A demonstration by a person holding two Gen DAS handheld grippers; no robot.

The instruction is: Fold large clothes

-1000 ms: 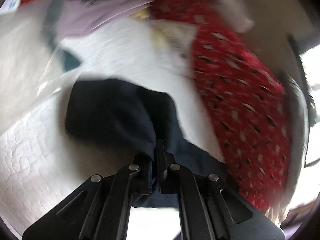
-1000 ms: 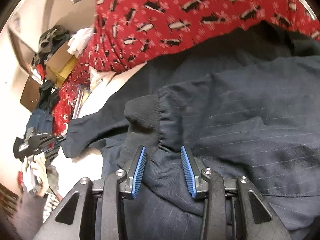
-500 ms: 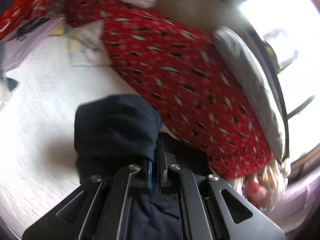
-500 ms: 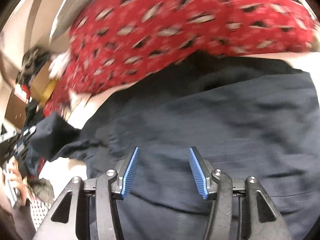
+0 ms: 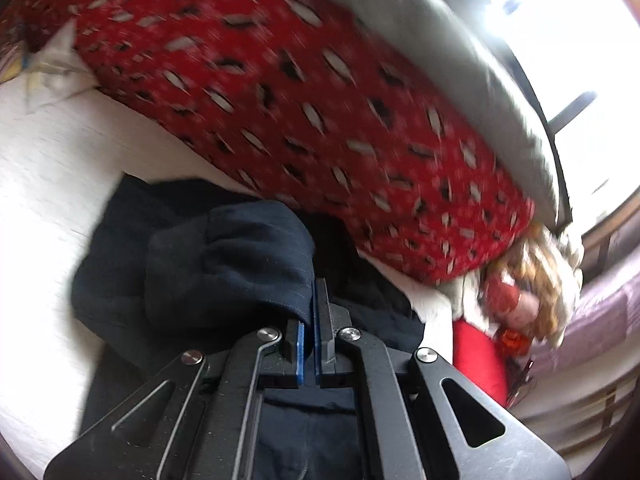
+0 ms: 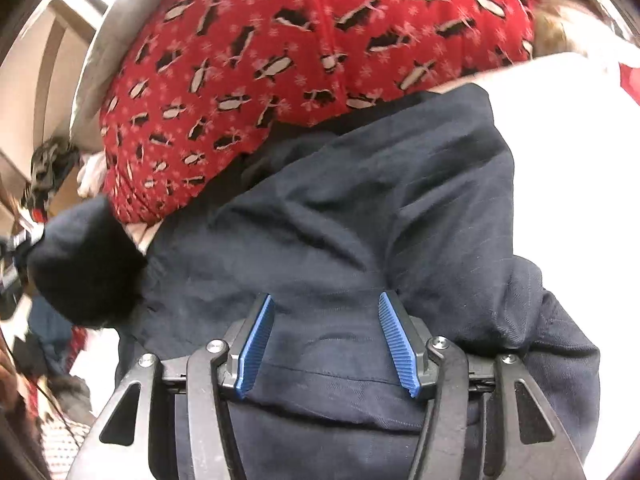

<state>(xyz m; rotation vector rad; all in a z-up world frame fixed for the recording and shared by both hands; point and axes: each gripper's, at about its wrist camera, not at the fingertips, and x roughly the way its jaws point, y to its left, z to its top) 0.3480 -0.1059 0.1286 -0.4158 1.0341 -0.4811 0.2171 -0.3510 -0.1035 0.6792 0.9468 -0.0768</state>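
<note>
The left gripper [image 5: 310,316] is clamped on a fold of the dark navy garment [image 5: 224,264]; its blue pads [image 5: 299,354] sit almost together with the cloth edge pinched between them. In the left wrist view the held fabric bunches up on the left of the jaws and the rest of the garment lies on the white quilted bed surface [image 5: 44,184]. Beyond it, the red penguin-print blanket [image 5: 304,120] runs across the far side, with a grey pillow [image 5: 460,48] behind it and a doll with blond hair [image 5: 528,280] at the far right; these last two show clearly only in this view. The right wrist view shows the right gripper [image 6: 326,340] with its jaws spread wide, holding nothing, its ribbed blue pads [image 6: 256,344] poised over the garment's broad pinstriped panel [image 6: 360,220]. This view alone shows the garment's full spread, a raised dark bunch [image 6: 84,264] at the left, and cluttered clothing [image 6: 48,164] at the far left.
</note>
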